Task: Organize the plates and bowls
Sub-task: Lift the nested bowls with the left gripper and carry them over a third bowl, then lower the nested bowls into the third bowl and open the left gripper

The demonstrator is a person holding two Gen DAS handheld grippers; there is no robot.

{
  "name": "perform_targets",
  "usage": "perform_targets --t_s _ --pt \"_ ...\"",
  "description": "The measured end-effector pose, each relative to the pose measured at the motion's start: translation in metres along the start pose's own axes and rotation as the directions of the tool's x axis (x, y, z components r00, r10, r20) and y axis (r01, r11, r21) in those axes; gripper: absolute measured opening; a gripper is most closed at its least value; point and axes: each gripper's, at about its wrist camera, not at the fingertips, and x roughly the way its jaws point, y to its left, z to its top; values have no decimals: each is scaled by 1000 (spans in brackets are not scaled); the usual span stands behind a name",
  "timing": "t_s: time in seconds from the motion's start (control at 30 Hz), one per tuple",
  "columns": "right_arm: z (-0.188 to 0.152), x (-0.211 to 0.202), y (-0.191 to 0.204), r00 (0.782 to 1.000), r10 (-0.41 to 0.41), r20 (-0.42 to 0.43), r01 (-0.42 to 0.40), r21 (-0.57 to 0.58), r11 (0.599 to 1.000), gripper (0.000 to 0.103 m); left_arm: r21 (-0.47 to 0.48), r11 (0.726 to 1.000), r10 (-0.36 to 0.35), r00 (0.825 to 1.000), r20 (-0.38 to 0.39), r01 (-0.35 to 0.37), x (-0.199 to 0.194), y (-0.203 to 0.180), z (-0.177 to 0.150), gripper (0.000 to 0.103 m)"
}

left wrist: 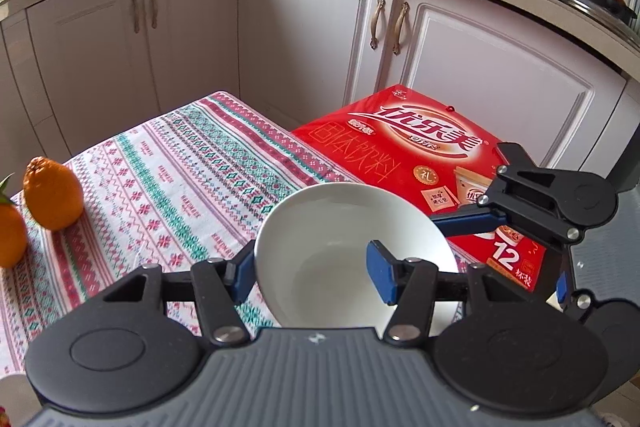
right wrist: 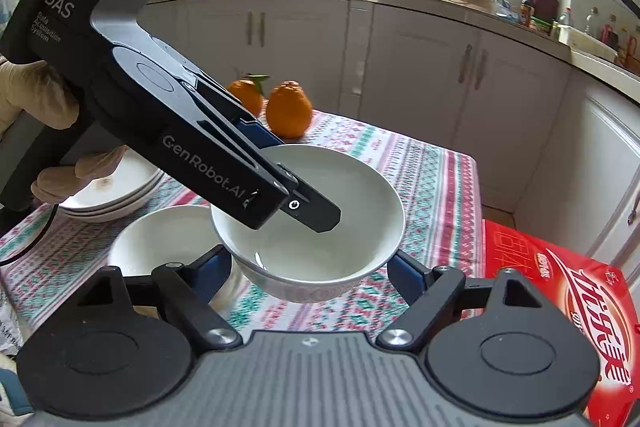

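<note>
White bowl (right wrist: 308,223), lifted off the patterned tablecloth (left wrist: 168,167) — left gripper (left wrist: 316,267) pinches its rim, one finger inside. Right gripper (right wrist: 310,273) spread wide beneath, touching nothing. Second bowl (right wrist: 160,243) alongside — lower level, nest gently.

The bowl (right wrist: 308,223) looks like glossy white glazed ceramic, as does the plate stack (right wrist: 116,195). A woven-look patterned cloth (left wrist: 160,179) covers the tabletop. The red box (left wrist: 420,155) is shiny printed cardboard. Each tool (left wrist: 312,267) is matt black plastic with blue pads (left wrist: 380,271) and bright metal screws.
</note>
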Motion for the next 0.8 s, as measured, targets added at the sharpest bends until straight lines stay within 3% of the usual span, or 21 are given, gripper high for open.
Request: perform_targets --t_s 0.5,0.8 --pt "7 -11 55 996 89 18 -87 -79 993 88 -68 995 74 997 31 -72 -52 7 -42 63" --pt "-1 -5 67 995 100 -10 -100 -83 991 88 -102 993 56 998 24 -53 -51 12 -62 63"
